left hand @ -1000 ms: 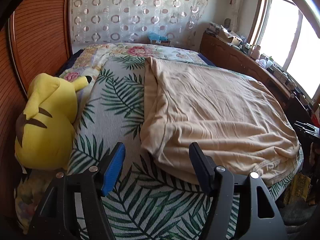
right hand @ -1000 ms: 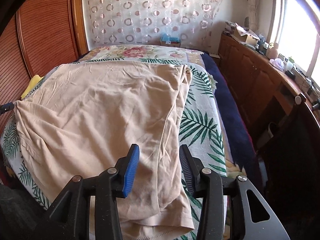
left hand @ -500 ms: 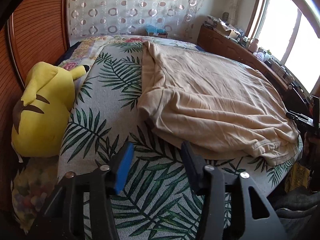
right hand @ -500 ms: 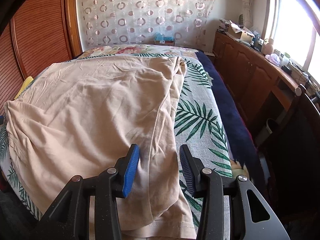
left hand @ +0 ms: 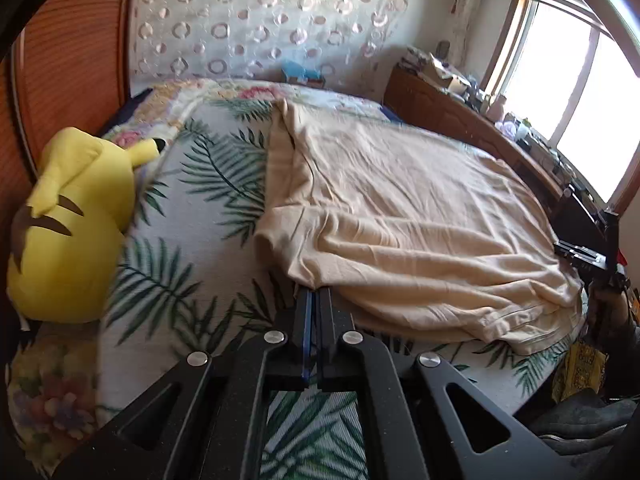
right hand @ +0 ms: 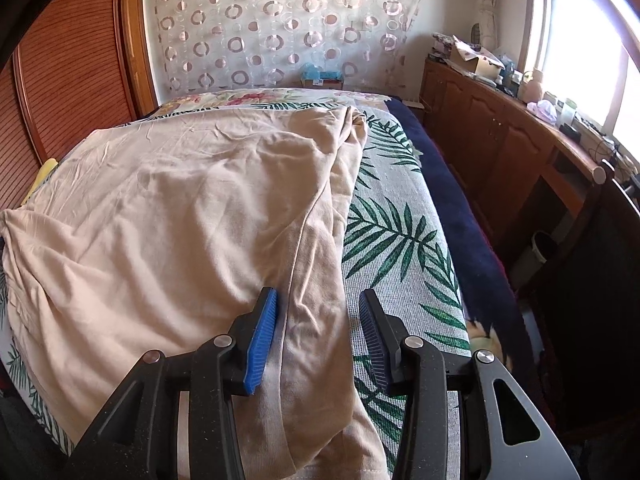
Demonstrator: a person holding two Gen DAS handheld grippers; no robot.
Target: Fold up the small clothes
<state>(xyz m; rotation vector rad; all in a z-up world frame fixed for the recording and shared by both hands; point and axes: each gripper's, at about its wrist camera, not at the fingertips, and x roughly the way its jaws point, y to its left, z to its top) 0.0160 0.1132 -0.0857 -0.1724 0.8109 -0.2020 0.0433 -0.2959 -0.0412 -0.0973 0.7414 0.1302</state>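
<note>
A large beige garment lies spread across the leaf-print bedspread. My left gripper is shut on its near left corner, where the cloth bunches into folds. In the right wrist view the same garment fills the left half of the bed. My right gripper hovers open over its folded right edge, a strip of cloth lying between the blue pad and the black one without being pressed. That right gripper's black body shows at the far right of the left wrist view.
A yellow plush toy sits on the bed's left side against the wooden wall panel. A wooden cabinet with clutter runs under the window along the right. A dark blue blanket edges the bed's right side.
My left gripper's jaws have gone from wide apart to shut at the garment's corner, and the cloth there has gathered. The right gripper has sunk slightly over the garment's right edge, still open.
</note>
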